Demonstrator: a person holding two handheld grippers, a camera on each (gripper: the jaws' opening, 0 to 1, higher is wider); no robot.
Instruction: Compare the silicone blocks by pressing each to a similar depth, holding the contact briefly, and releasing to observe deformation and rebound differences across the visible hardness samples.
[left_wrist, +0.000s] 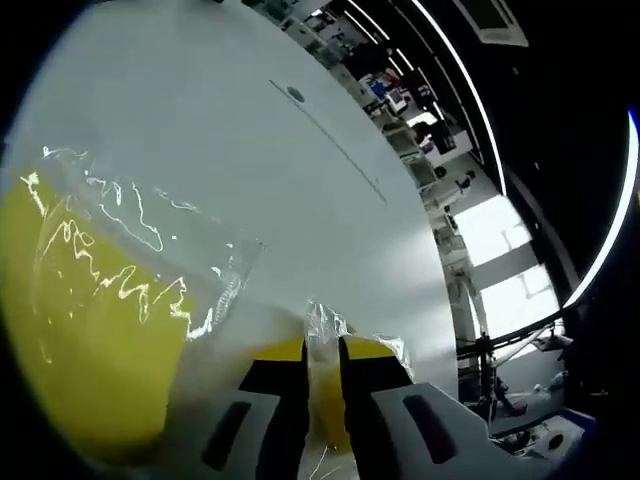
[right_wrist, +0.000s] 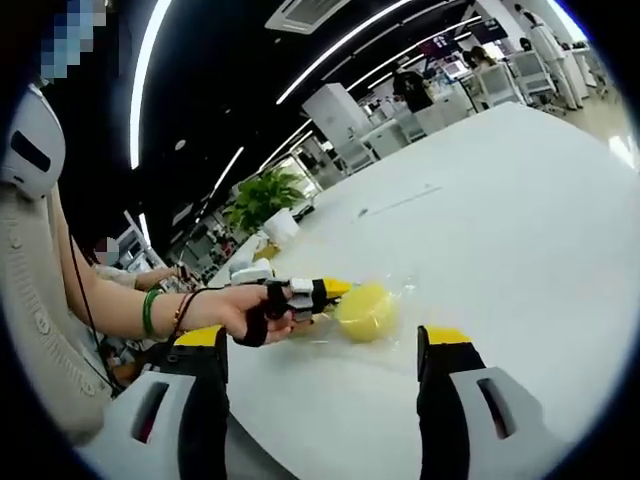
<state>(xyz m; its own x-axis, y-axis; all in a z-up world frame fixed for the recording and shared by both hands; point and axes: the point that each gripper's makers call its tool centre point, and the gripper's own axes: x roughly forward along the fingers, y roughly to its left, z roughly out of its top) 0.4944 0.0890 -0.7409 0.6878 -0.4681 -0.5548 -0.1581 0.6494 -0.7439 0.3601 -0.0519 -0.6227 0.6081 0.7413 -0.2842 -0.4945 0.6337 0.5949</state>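
One bagged yellow block

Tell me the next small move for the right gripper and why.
Probably bring the right gripper forward to the yellow block in its clear bag. Its fingers stand open and apart from the block, while the left gripper is shut on the bag's edge, steadying it on the white table.
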